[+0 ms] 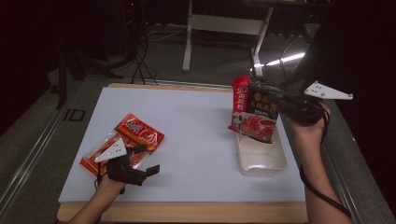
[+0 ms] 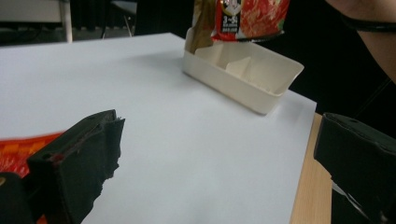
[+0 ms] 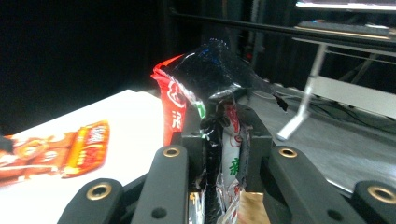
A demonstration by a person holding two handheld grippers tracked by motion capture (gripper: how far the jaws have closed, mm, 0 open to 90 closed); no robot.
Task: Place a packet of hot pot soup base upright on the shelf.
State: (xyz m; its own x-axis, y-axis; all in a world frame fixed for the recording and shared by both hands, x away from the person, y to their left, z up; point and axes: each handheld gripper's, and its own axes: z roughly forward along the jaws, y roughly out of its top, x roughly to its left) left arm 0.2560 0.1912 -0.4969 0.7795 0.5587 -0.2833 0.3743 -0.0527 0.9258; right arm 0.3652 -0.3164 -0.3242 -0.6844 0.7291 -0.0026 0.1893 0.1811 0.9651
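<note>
While the white surface takes up most of the high view, a cream tray is seen resting on its right side, near the front edge. Above the far end of that tray a red and black pouch is held in the air, hanging upright with its lower edge just over the tray's far rim; whether it touches the rim cannot be told. The pouch is gripped at its right edge by the right gripper, held level in a raised hand at the far right. In the right gripper view the jaws are seen pressed narrowly together on the crumpled foil of the pouch. At the near left of the surface a flat red packet lies, well apart from the tray. Over the near end of that packet the left gripper is held low, pointing right. Its jaws are spread wide, with nothing between them but bare surface, as the left gripper view shows.
</note>
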